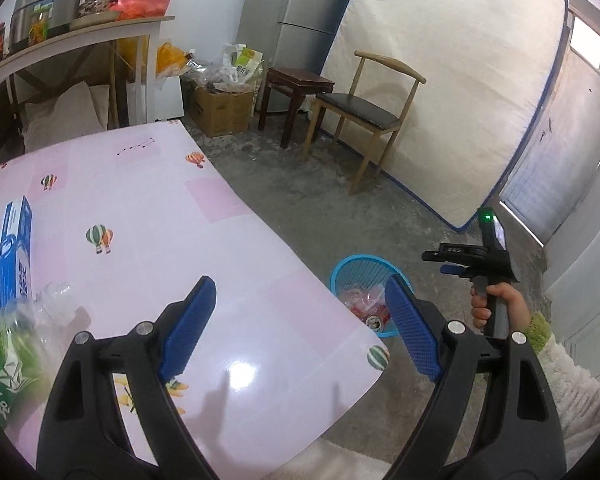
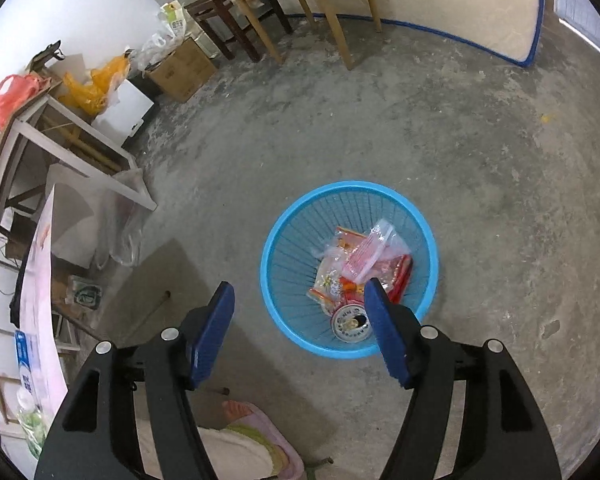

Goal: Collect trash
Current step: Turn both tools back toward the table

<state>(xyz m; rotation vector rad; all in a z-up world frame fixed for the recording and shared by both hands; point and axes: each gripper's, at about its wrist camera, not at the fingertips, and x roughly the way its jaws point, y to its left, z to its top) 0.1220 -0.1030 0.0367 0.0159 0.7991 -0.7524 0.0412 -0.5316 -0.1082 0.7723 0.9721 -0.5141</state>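
1. At the far left of the left wrist view a crushed clear plastic bottle (image 1: 40,312) with a green label lies on the pink table (image 1: 228,280). Just behind it lies a blue carton (image 1: 16,248). These seem to be the trash that is not yet collected.

2. The left gripper (image 1: 300,320) hangs above the table with its jaws wide apart and nothing between them. The bottle is to the left of its left finger and close to it, so I judge this gripper must swing to the left to reach it.

3. The long axis of the bottle seems to run from the near left edge toward the middle of the table. The long axis of the carton runs away from the camera. Jaws that close across the narrow side would fit better, I think.

4. Further right, on the floor beside the table corner, stands the blue basket (image 2: 276,232). Inside are a red can (image 2: 352,320) and some clear and red wrappers (image 2: 364,256).

5. The right gripper (image 2: 300,296) points down over the near rim of the basket. Its jaws stand apart and they are empty. It is well apart from the bottle, so the left hand is the nearer one for the next pick.
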